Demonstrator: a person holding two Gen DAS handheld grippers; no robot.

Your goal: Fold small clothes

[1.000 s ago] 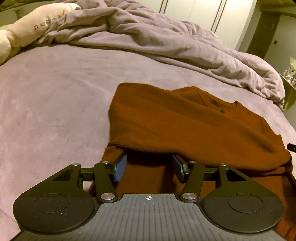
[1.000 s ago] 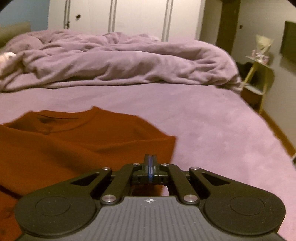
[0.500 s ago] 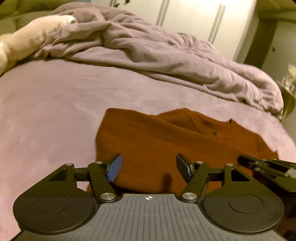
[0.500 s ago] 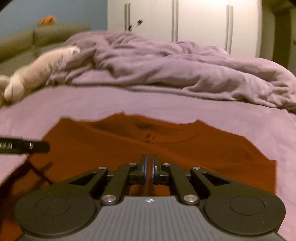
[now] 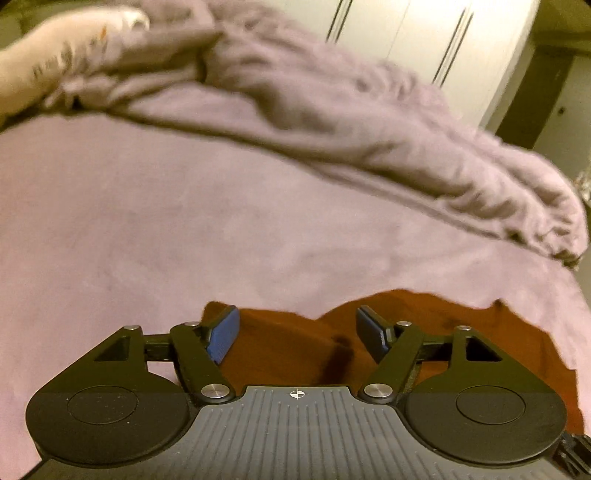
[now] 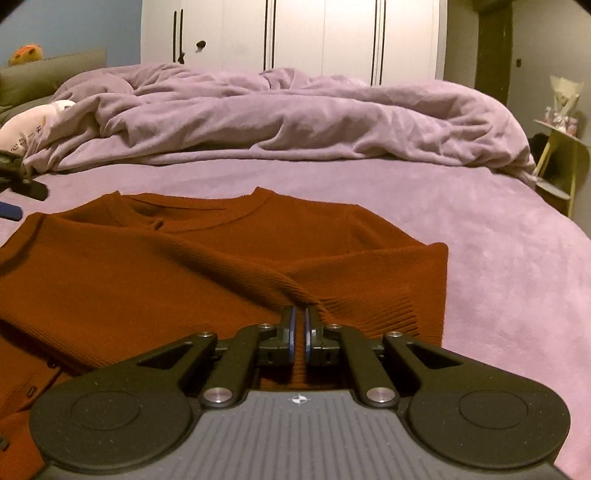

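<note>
A rust-brown knit sweater (image 6: 192,266) lies flat on the purple bed, its sleeves folded across the body and its neckline toward the far side. My right gripper (image 6: 298,319) is low over the sweater's near right part, with its jaws nearly together and a thin gap between the blue pads; I see no cloth clamped between them. My left gripper (image 5: 297,330) is open and empty, above the sweater's (image 5: 295,347) far edge. The left gripper's tip (image 6: 14,184) shows at the left edge of the right wrist view.
A rumpled purple duvet (image 6: 280,118) lies across the far side of the bed (image 6: 498,266). A cream pillow (image 5: 48,70) lies at the far left. White wardrobe doors (image 6: 295,33) stand behind. A small yellow-green side table (image 6: 561,155) stands at the right of the bed.
My left gripper has lifted and drawn back from under the sweater's fold, staying open. My right gripper has swung left over the sweater and its jaws have parted slightly.
</note>
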